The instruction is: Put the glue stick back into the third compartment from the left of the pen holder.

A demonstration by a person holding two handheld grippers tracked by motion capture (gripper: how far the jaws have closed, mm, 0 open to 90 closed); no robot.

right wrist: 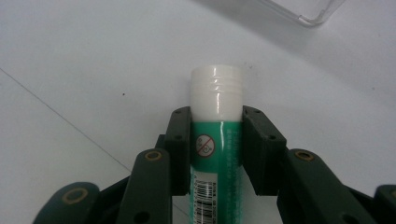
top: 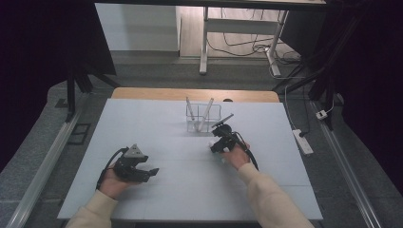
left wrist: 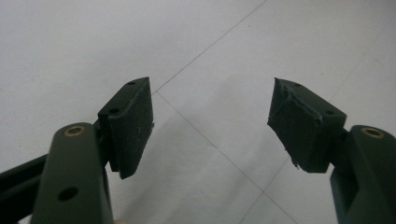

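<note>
While my right gripper (right wrist: pixel 217 135) sits near the middle of the desk (top: pixel 171 199), its jaws are clamped on both sides of a glue stick (right wrist: pixel 215 121) with a green label and a white threaded end that pokes out past the pads. Just beyond it I see the corner of a clear holder (right wrist: pixel 306 11); from the high view that holder (top: pixel 203 124) stands near the far edge with two white sticks (top: pixel 206 115) leaning in it. My left gripper (left wrist: pixel 210 123) rests over bare desk at the near left, jaws spread wide with nothing between them.
</note>
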